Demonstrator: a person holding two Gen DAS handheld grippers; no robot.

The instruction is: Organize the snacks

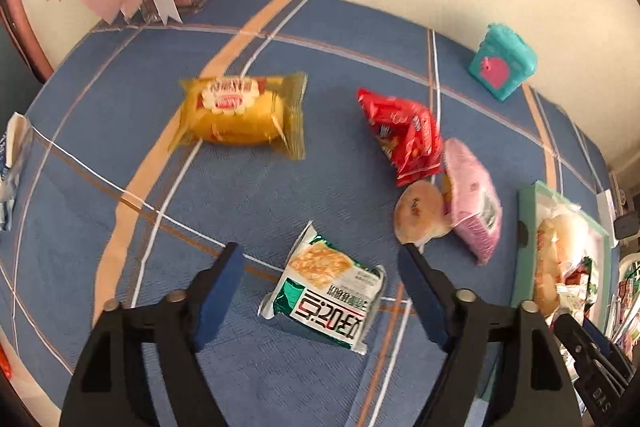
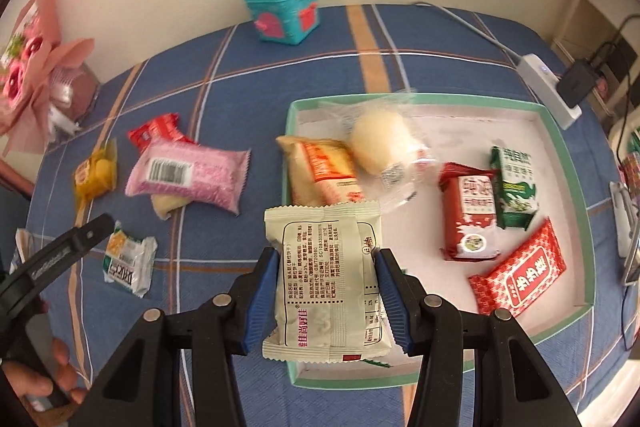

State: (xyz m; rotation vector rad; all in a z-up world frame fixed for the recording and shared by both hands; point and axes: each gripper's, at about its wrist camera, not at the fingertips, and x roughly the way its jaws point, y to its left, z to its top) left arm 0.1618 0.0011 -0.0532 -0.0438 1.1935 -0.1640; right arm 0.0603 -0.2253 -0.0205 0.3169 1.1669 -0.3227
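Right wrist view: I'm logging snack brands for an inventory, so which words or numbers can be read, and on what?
"尚好佳": pink print on the cream packet held in the right gripper.
"GB/T20980": in that packet's small print; the rest is too small to read.
"洽洽香", probably: on the red packet in the tray.
Pink packet: barcode digits are too small.
Other packets: blurred or too small to read.

The red packet (image 2: 520,275) reads 恰恰香; the cream packet (image 2: 326,283) reads 佳尚好佳.
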